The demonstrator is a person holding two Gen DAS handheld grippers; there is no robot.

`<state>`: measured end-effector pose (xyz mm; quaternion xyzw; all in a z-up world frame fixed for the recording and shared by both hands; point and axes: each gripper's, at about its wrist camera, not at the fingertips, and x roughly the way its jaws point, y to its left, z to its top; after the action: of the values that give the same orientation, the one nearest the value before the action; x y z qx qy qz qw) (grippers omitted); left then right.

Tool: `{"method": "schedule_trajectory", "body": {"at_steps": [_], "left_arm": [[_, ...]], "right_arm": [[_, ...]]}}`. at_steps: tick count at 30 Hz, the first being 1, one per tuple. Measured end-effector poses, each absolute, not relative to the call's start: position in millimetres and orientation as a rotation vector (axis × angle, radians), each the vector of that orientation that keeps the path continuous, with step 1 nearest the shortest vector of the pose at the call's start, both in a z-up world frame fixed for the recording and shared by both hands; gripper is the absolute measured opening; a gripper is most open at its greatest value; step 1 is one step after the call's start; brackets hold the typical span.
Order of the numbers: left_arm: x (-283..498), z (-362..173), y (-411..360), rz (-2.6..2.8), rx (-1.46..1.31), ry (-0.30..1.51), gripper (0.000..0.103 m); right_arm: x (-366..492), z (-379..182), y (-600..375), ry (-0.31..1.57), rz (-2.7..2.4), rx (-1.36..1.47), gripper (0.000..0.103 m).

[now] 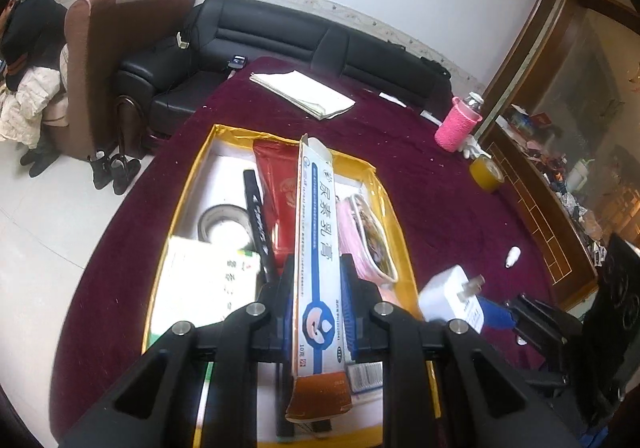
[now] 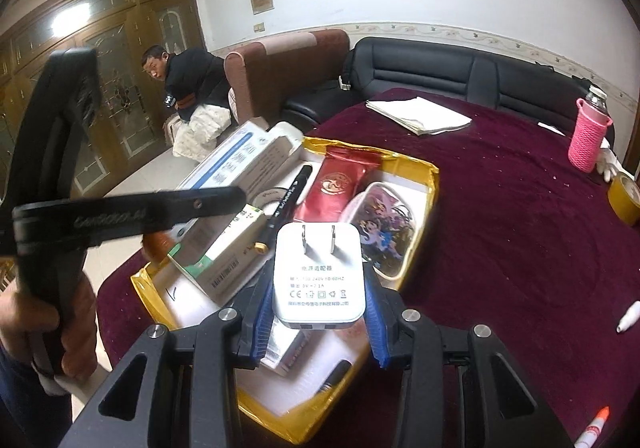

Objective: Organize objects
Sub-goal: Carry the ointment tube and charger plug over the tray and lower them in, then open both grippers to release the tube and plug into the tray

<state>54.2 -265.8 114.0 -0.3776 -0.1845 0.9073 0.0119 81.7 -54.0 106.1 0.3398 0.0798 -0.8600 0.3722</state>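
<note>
You hold a cream box (image 1: 316, 248) in your left gripper (image 1: 316, 280) and a charger (image 2: 319, 272) in your right gripper (image 2: 318, 300), both over the yellow tray (image 1: 192, 175) for sorting.

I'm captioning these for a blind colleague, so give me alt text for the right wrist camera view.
The right gripper holds a white plug adapter, prongs up, above a yellow-rimmed box of small items on a maroon tablecloth. At left, the left gripper carries a long white and blue carton over the same box.
</note>
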Motion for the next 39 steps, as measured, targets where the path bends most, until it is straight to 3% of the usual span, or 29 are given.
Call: {"method": "schedule_trajectory", "body": {"at_steps": [14, 29, 34, 39], "left_arm": [[-27, 71, -306, 2.747, -1.433, -0.614, 0.018], [-70, 44, -338, 2.669, -1.481, -0.931, 0.02], [-71, 44, -338, 2.66, -1.464, -0.94, 0.026], [-68, 53, -330, 2.636, -1.415, -0.922, 0.052]], "right_arm": [[58, 94, -85, 0.213, -2.17, 0.945, 0.044], [29, 69, -127, 0.27, -2.137, 1.006, 0.044], [27, 65, -128, 0.285, -2.121, 1.022, 0.044], [29, 61, -134, 0.334, -2.088, 1.057, 0.045]]}}
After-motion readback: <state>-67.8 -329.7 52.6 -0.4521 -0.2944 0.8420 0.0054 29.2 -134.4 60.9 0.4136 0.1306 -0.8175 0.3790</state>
